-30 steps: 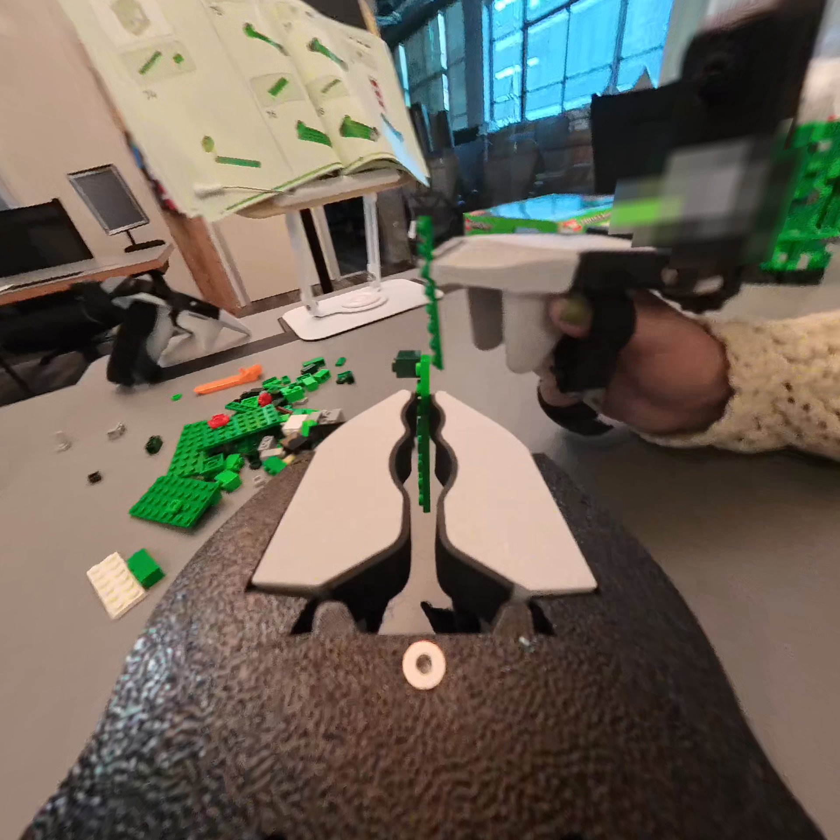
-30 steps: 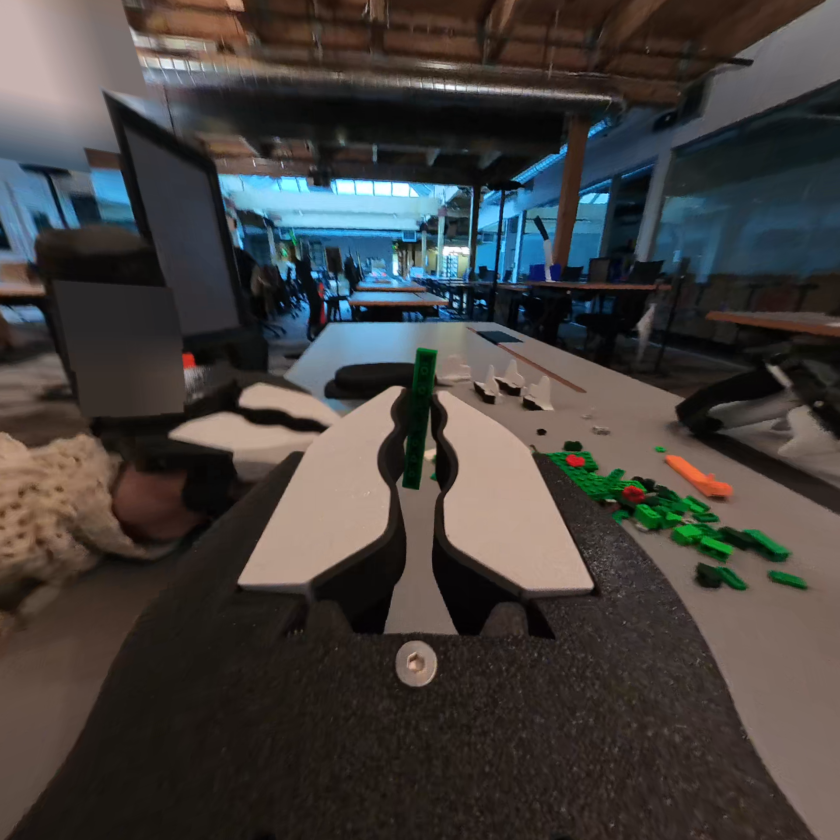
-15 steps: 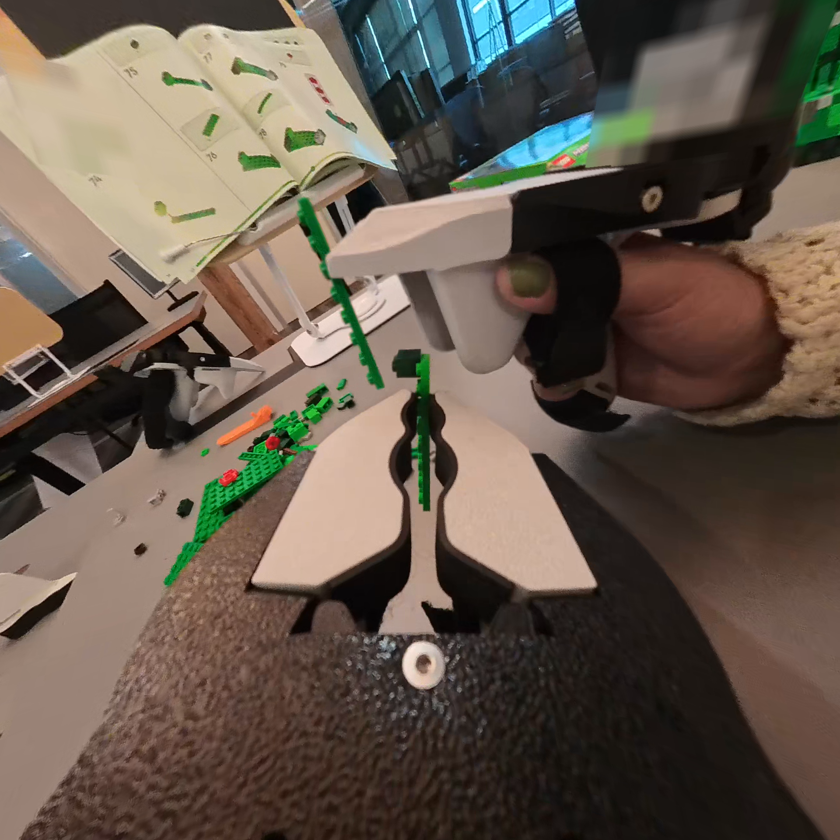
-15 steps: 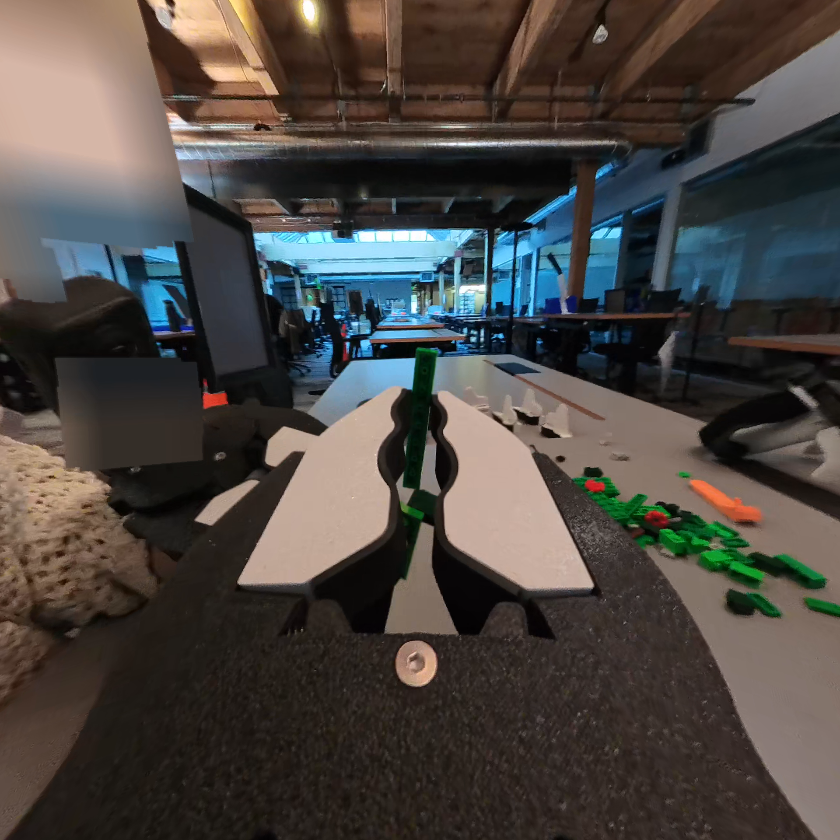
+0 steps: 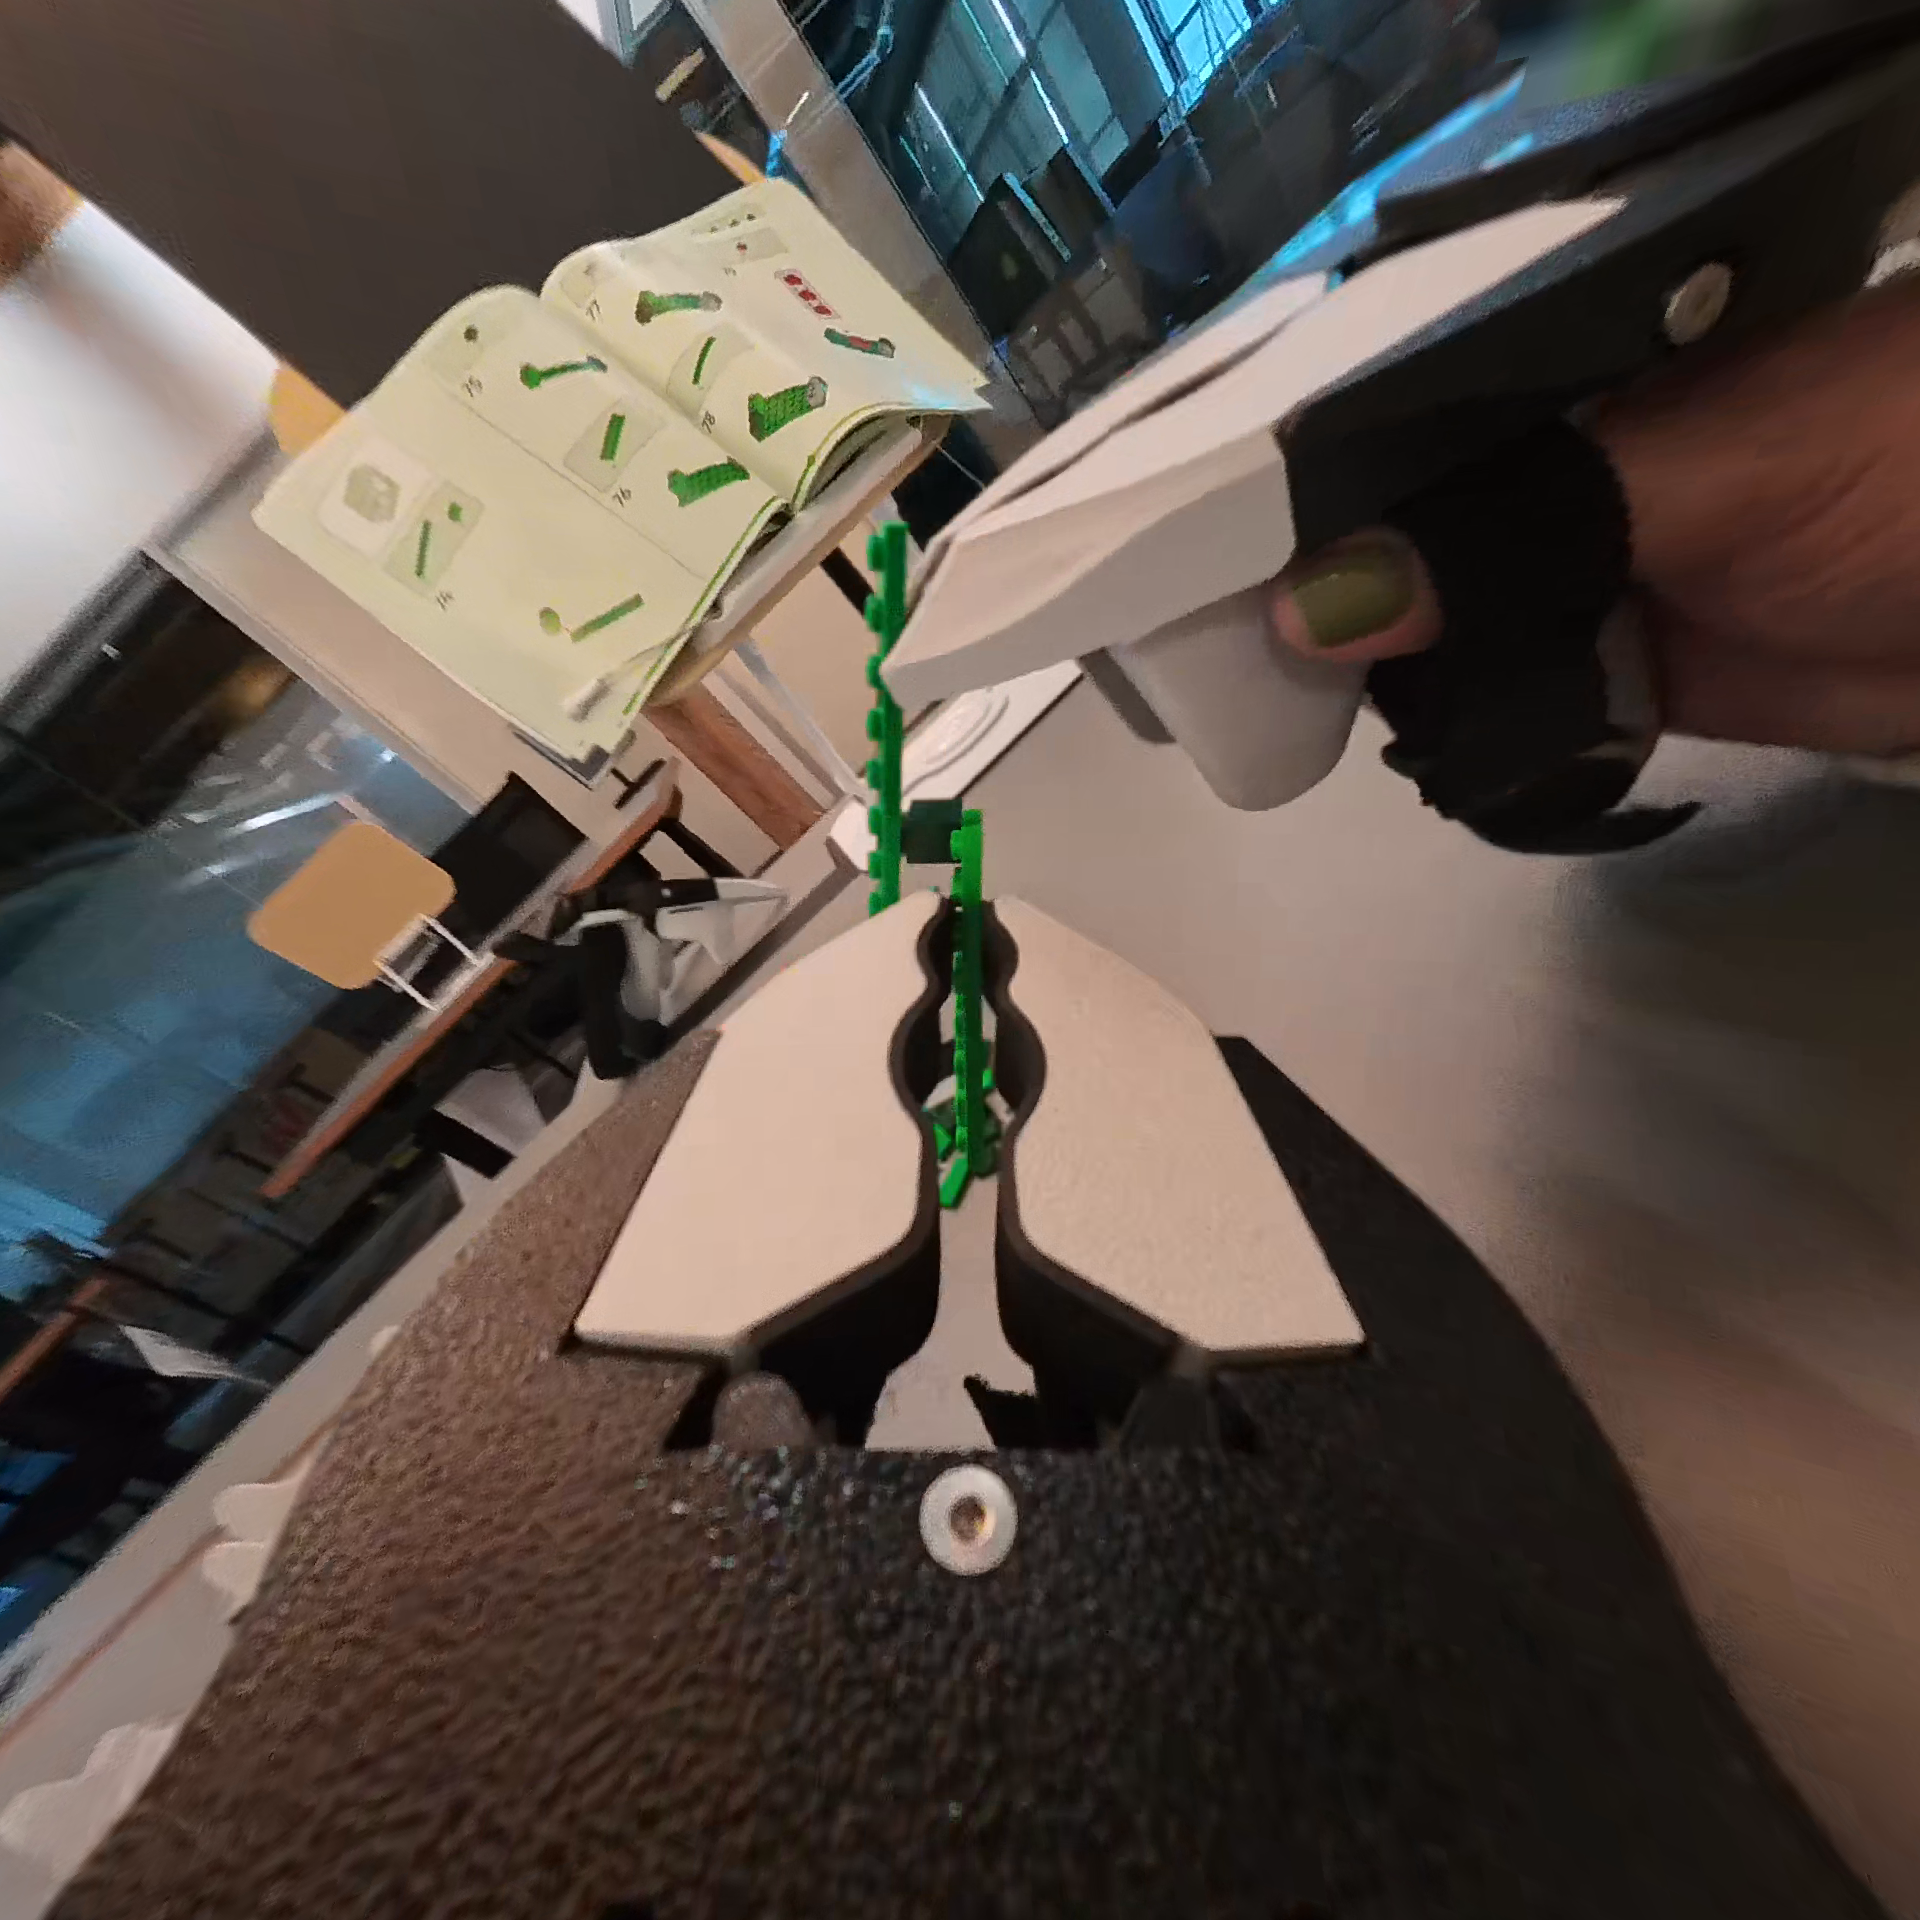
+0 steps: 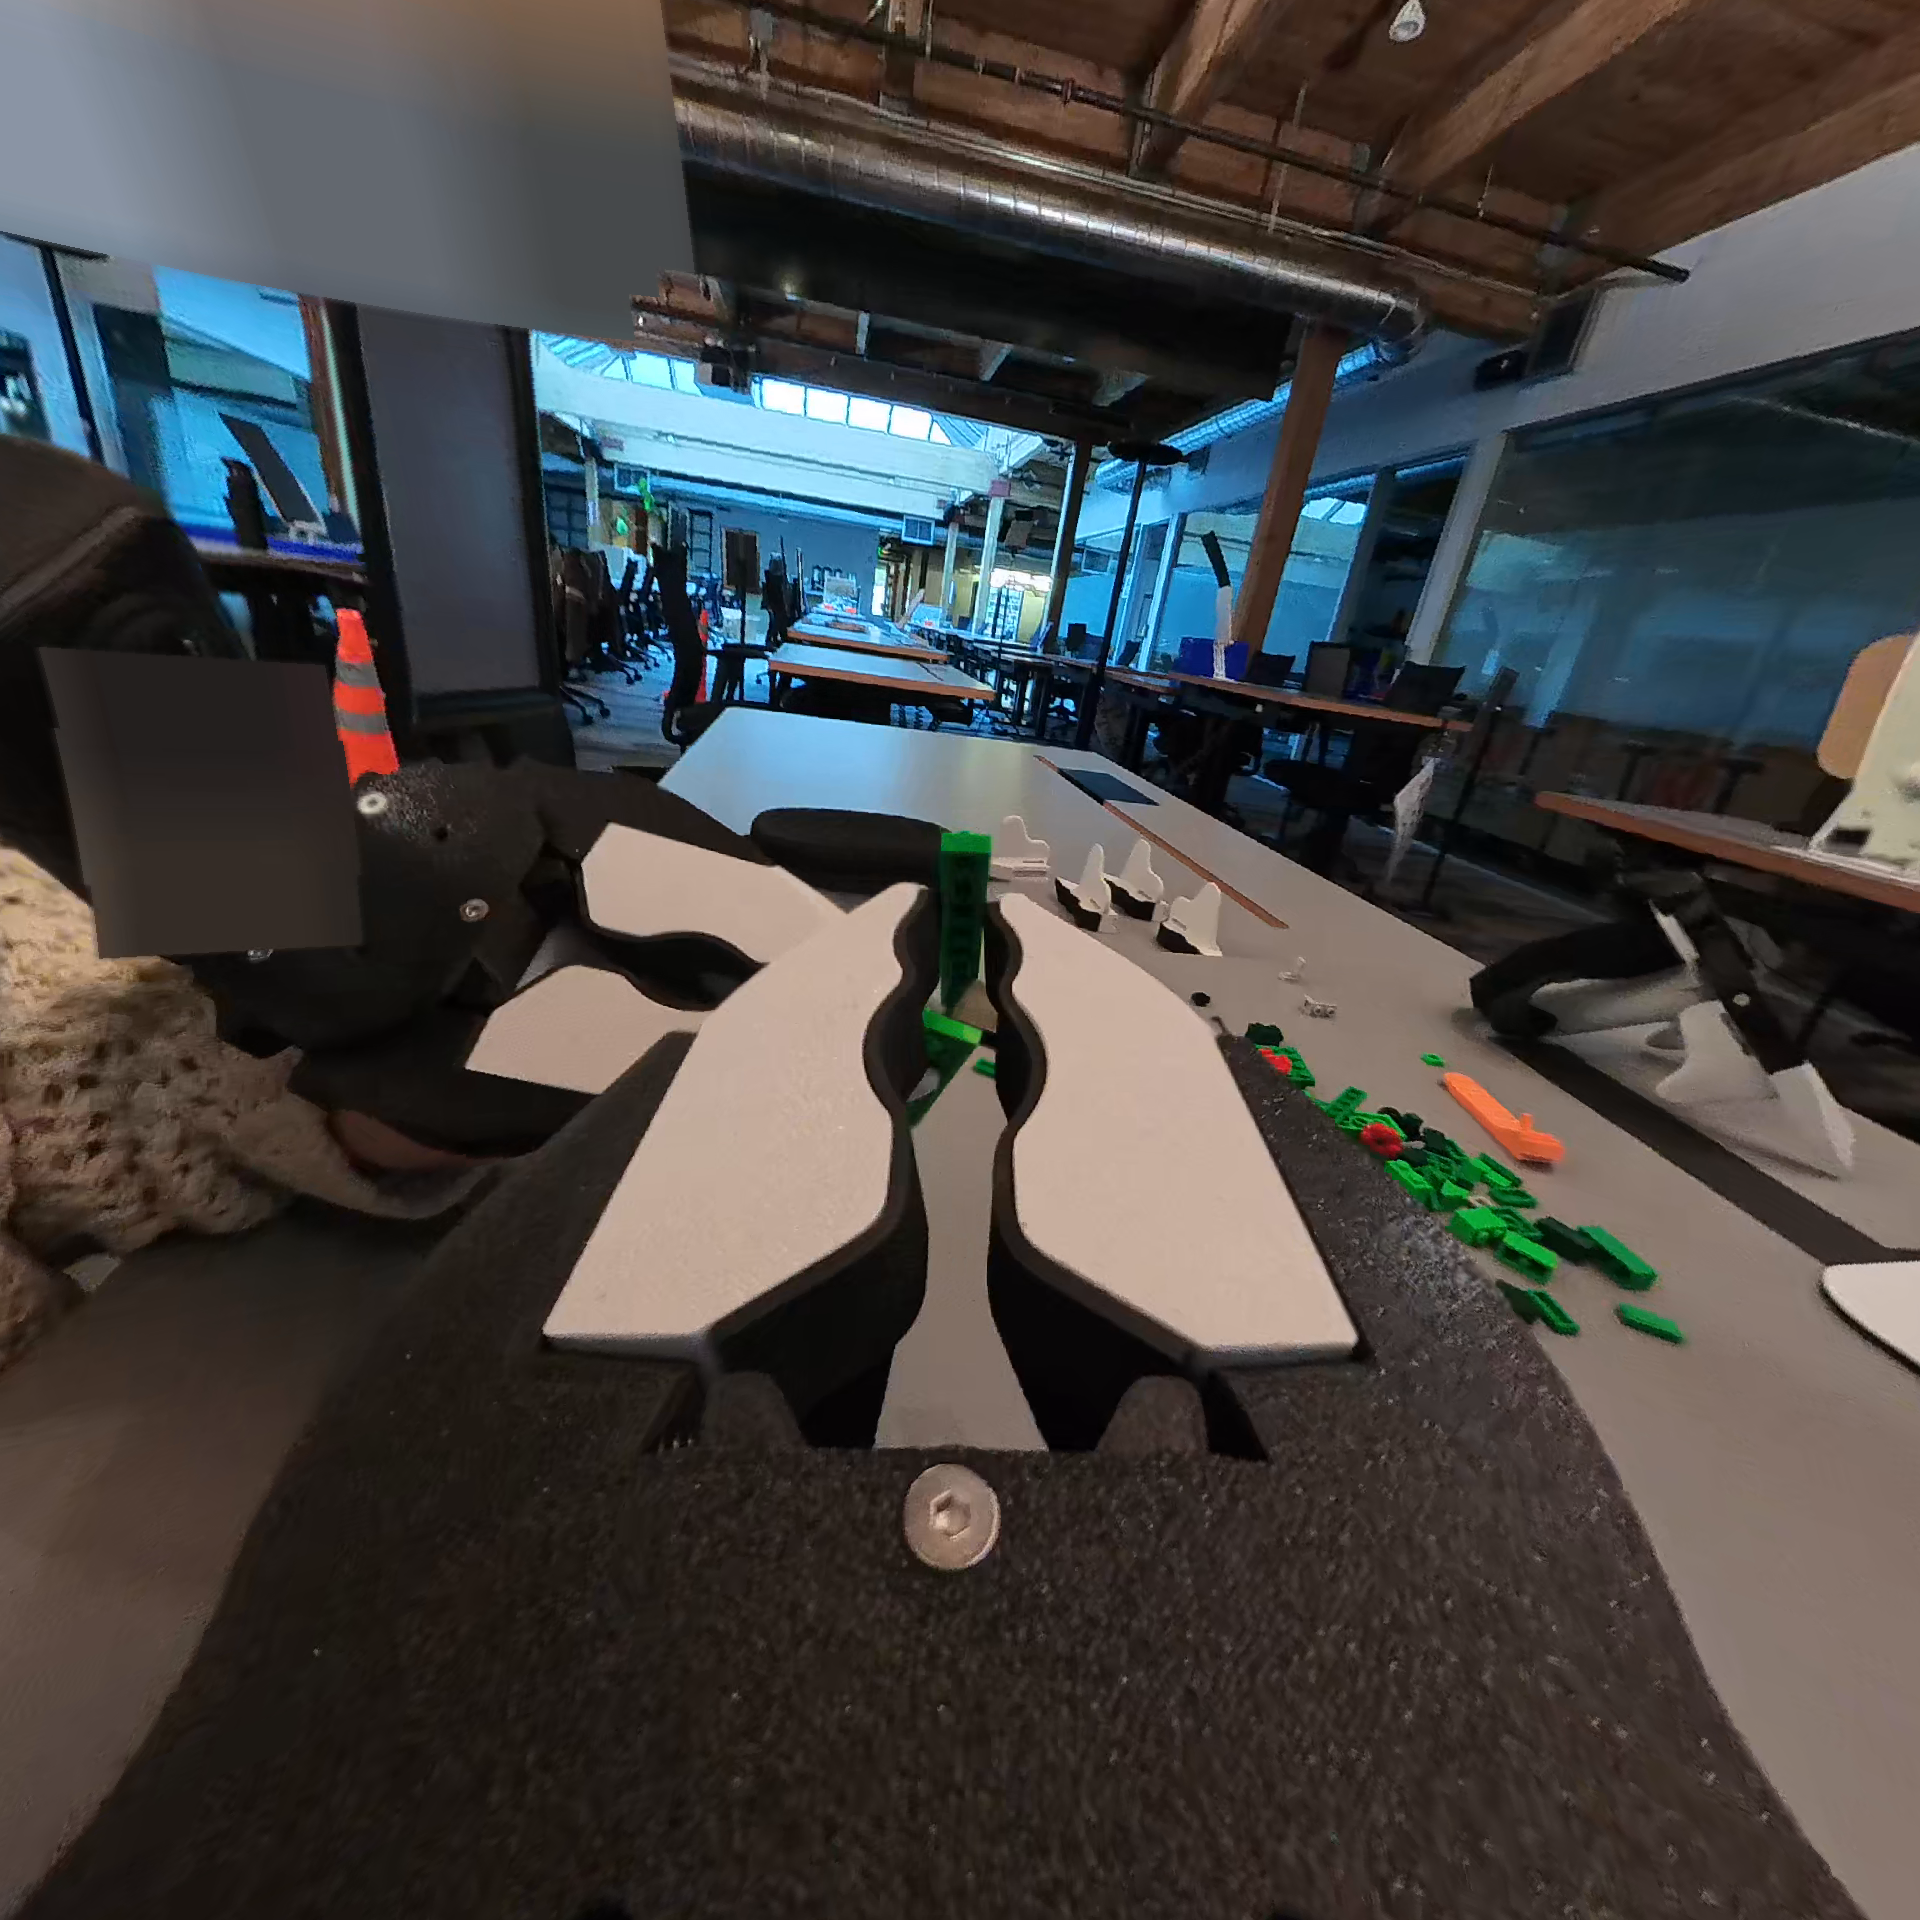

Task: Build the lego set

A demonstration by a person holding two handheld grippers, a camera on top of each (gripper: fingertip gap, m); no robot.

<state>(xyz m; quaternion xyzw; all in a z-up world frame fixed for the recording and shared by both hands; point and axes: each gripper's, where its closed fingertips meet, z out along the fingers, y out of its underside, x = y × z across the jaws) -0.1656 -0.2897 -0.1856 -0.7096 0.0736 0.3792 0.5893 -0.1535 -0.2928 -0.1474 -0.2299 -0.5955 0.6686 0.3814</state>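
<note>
In the left wrist view my left gripper (image 5: 966, 920) is shut on a long thin green plate (image 5: 968, 997) held upright on edge, with a small dark green brick (image 5: 932, 831) at its top. My right gripper (image 5: 906, 665) comes in from the upper right, shut on a second long green plate (image 5: 885, 727) that stands parallel just left of the first, against the dark brick. In the right wrist view the right gripper (image 6: 961, 909) grips its green plate (image 6: 961, 920) edge-on. The left gripper (image 6: 727, 961) lies close at the left, and its plate (image 6: 948, 1039) shows below.
An open instruction booklet (image 5: 623, 436) stands on a stand behind the plates. A pile of loose green bricks (image 6: 1465, 1184) and an orange brick separator (image 6: 1501, 1117) lie on the grey table (image 6: 1714, 1455) to the right. Spare gripper fingers (image 6: 1138, 883) stand farther back. There is about 4 cm between the tips of the two grippers.
The left view has rolled and lifted. The right gripper's plate has swung from tilted to upright and come down alongside the left gripper's plate. Both grippers stay shut.
</note>
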